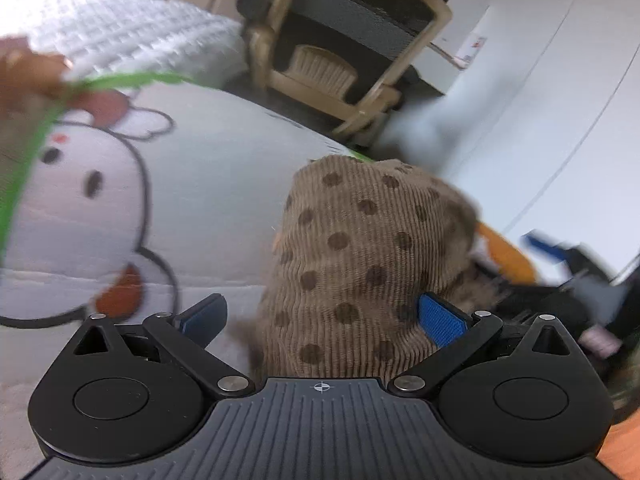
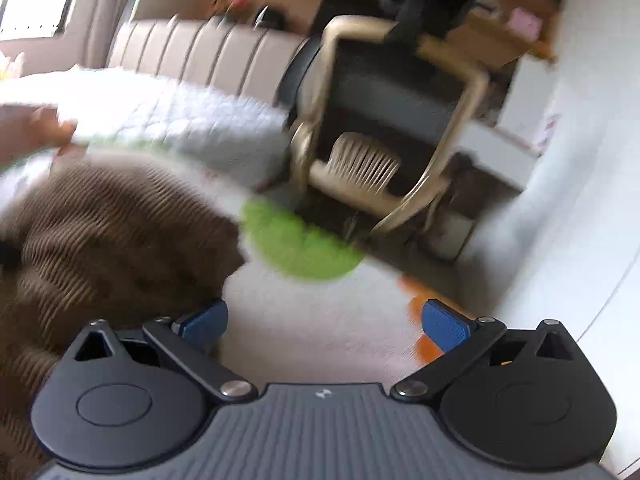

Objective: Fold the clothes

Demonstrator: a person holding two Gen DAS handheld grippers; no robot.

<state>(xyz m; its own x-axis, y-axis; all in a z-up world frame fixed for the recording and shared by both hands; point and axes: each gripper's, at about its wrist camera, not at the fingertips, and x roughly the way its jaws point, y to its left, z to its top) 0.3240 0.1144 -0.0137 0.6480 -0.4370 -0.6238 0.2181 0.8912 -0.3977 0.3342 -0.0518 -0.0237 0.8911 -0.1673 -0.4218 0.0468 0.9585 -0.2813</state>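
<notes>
A brown ribbed garment with dark polka dots [image 1: 360, 264] lies bunched on a white cartoon-print blanket [image 1: 208, 184]. My left gripper [image 1: 322, 318] is open, its blue pads [image 1: 440, 320] spread to either side of the garment's near end, which sits between them. In the right wrist view the same brown garment [image 2: 104, 240] lies to the left, blurred. My right gripper [image 2: 324, 322] is open and empty over the white blanket [image 2: 312, 320], its left pad next to the garment's edge.
A beige chair with a dark seat [image 1: 344, 40] [image 2: 392, 120] stands beyond the blanket. A white quilted cover [image 1: 120, 32] lies at the back left. A green patch [image 2: 296, 240] shows on the blanket. White wall panels [image 1: 560, 120] are to the right.
</notes>
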